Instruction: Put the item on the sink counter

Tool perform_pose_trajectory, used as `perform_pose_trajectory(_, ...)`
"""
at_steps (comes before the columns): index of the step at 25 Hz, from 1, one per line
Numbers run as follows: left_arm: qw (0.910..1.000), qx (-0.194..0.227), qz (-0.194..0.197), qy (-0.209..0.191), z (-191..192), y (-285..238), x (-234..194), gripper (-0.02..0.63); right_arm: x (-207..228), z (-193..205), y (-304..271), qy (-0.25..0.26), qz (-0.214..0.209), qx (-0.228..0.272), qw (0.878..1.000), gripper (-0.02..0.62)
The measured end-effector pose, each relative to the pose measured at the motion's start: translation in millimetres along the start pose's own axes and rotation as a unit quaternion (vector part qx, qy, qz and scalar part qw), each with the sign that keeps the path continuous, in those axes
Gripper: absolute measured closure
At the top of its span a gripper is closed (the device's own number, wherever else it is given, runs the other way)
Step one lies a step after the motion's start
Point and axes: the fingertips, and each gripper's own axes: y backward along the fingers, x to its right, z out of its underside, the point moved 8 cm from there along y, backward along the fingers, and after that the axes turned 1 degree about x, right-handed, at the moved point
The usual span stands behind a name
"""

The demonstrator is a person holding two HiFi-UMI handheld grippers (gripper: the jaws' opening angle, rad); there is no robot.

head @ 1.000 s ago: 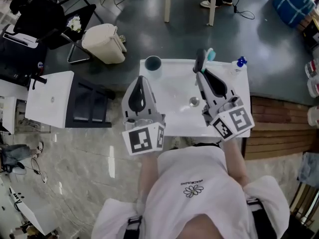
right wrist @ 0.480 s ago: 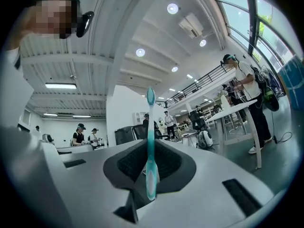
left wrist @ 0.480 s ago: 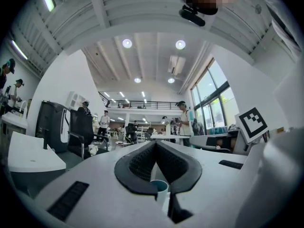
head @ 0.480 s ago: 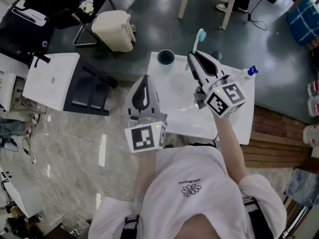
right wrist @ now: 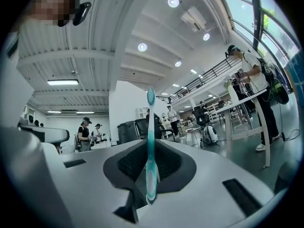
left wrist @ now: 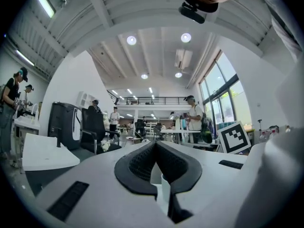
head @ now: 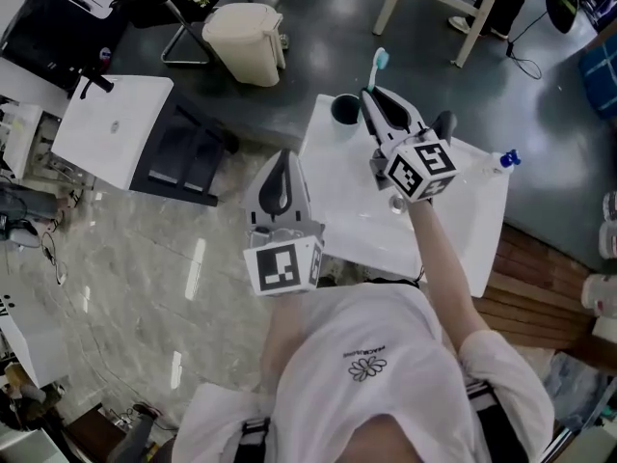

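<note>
Head view: my right claw is clenched on the toothbrush, which stands up out of its tips, bristle head on top. The claw hangs above the far left corner of the sink counter, and the dark cup sits just left of its tips. The far rim of the counter runs right under those tips, with bare floor beyond. That is my main worry: let go here and the brush could tip over the rim, or clip the cup on the way down. The open white surface lies behind the claw, towards me, so I judge that as the safer landing. A bottle stands well off to the claw's right, out of my way. My left claw hovers off the counter's left edge, well apart from the right one.

Left gripper view: the pads meet at the tips with nothing between them, so this claw is clenched on nothing. Ahead of it I see only the room, no counter.

Right gripper view: the teal handle is pinched between the pads near its lower end, and most of the length rises free above. With so short a hold it may swing or slip if I tilt quickly. No counter shows here, so I cannot judge height above it.
</note>
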Motion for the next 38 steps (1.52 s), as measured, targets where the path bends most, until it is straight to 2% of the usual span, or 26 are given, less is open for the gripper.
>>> perform_pose_trajectory(6, 0.9991, -0.019, -0.037, -0.011, 7.3, 3.4, -18.1, 0.592, 7.5, 28.5, -20.7, 0.019, -0.009, -0.034, 0.999, 0.556)
perform_pose_trajectory(14, 0.9977, -0.032, -0.059, 0.001, 14.0, -2.3, -28.1, 0.592, 7.9, 48.7, -39.1, 0.036, -0.016, -0.059, 0.997, 0.555)
perform_pose_trajectory(20, 0.9971, -0.041, -0.064, 0.0, 19.2, -10.0, -30.2, 0.592, 12.6, 58.0, -45.1, 0.059, -0.017, -0.073, 0.995, 0.555)
perform_pose_trajectory(27, 0.9968, -0.048, -0.064, 0.001, 24.7, -17.9, -31.3, 0.592, 7.0, 71.1, -50.5, 0.138, -0.035, -0.111, 0.984, 0.556)
perform_pose_trajectory(38, 0.997, -0.052, -0.057, 0.003, 27.3, -23.0, -27.5, 0.592, 11.7, 73.4, -48.4, 0.127, -0.029, -0.115, 0.985, 0.557)
